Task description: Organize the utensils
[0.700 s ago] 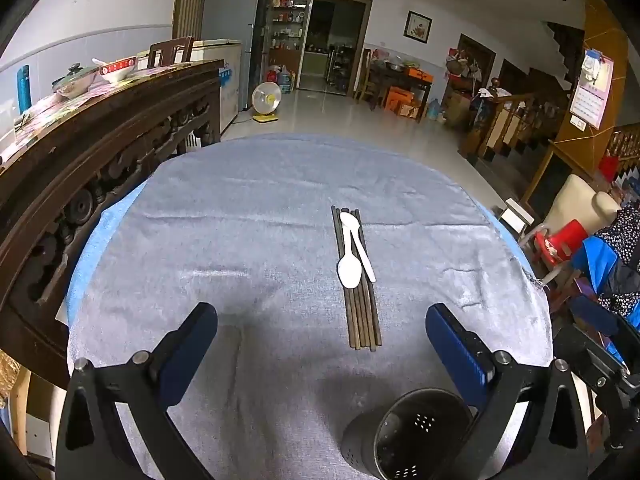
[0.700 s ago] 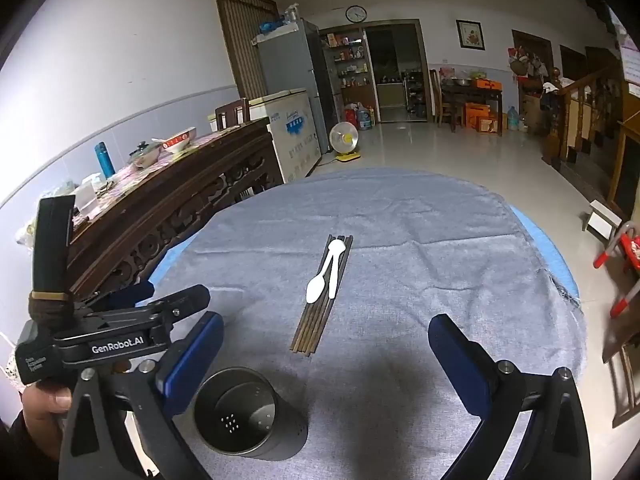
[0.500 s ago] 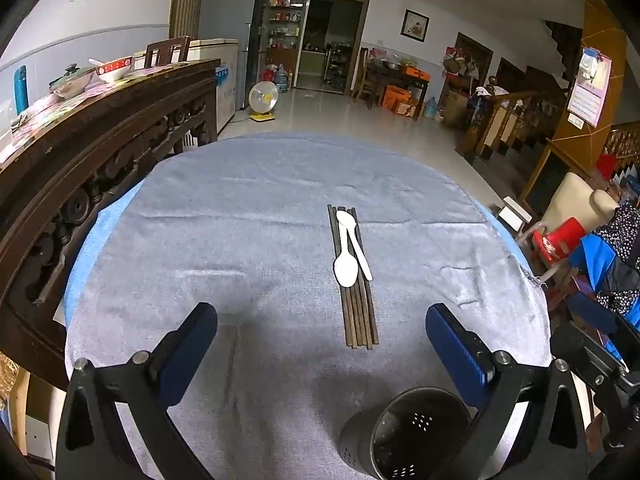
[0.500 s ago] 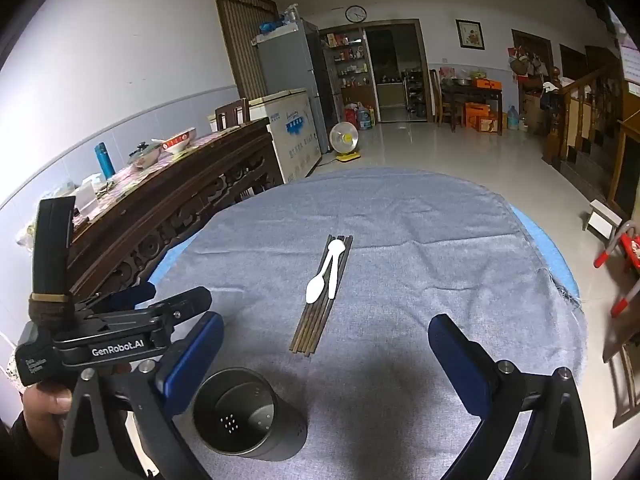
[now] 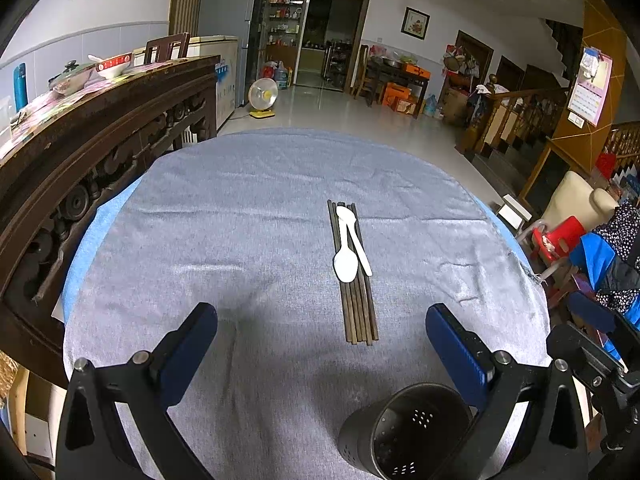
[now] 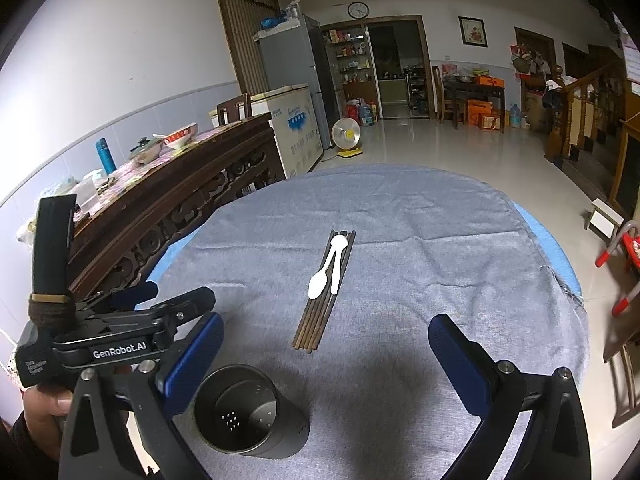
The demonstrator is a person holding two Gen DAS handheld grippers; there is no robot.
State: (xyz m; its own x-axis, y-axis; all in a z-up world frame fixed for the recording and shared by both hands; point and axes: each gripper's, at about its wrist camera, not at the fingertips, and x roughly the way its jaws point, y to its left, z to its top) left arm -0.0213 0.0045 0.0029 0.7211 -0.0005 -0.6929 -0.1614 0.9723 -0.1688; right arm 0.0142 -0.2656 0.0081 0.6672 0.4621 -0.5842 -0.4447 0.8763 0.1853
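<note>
Left wrist view. Left gripper (image 5: 321, 338): jaws spread wide, blue pads bare, nothing between them; poised above the grey tablecloth (image 5: 224, 240). Bundle of dark chopsticks (image 5: 356, 300): lies flat on the cloth, ahead of the fingers and nearer the right-hand finger, its near ends about level with the fingertips. Two white plastic spoons (image 5: 347, 256): rest on top of the chopsticks, farther ahead, one bowl toward the gripper, the other bowl away. Dark perforated utensil holder (image 5: 404, 432): stands upright, mouth open, close in under the right-hand finger, partly covered by it. Carved wooden sideboard (image 5: 100, 128): well off beyond the left-hand finger.

Right wrist view. Right gripper (image 6: 322, 348): jaws equally wide apart, holding nothing, above the same cloth (image 6: 420, 240). Chopsticks (image 6: 316, 320): ahead between the fingers, slightly toward the left-hand one, angled away. Spoons (image 6: 326, 272): lying along their far half. Utensil holder (image 6: 248, 416): upright, just beside the left-hand finger on its inner side, nothing visible inside. Left gripper (image 6: 120, 344): seen outside the left-hand finger, a hand (image 6: 44, 404) grasping its handle.
</note>
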